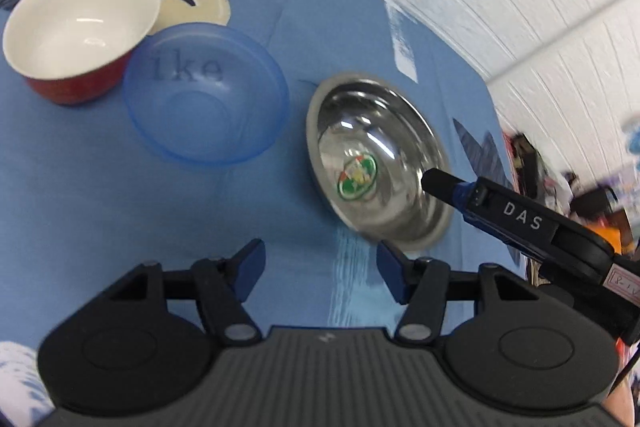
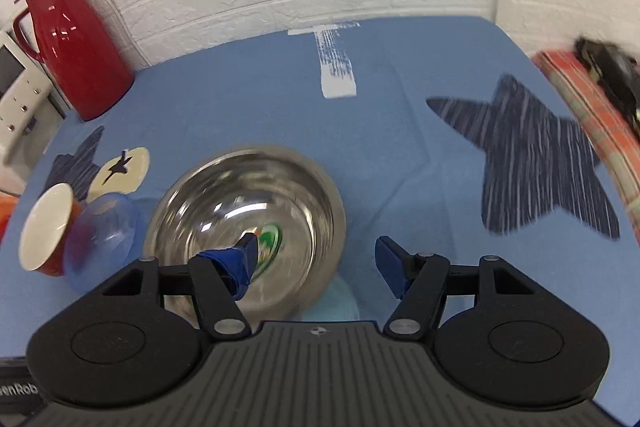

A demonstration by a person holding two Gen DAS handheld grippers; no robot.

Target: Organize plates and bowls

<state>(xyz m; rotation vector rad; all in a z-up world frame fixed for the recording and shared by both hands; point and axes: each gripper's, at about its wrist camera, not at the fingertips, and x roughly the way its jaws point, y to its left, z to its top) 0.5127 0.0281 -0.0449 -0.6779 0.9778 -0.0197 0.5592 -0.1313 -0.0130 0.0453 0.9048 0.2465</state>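
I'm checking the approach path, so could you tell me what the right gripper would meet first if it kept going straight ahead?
Most likely the steel bowl. The right gripper is open, with one finger already over the bowl's inside and the other outside its rim, above the blue tablecloth. Depth is unclear, so contact could be rim or inner wall.

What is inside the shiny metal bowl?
A round green, red and white sticker sits on the bottom of the metal bowl. One finger of the open right gripper reaches over it and hides part of the sticker. No food shows.
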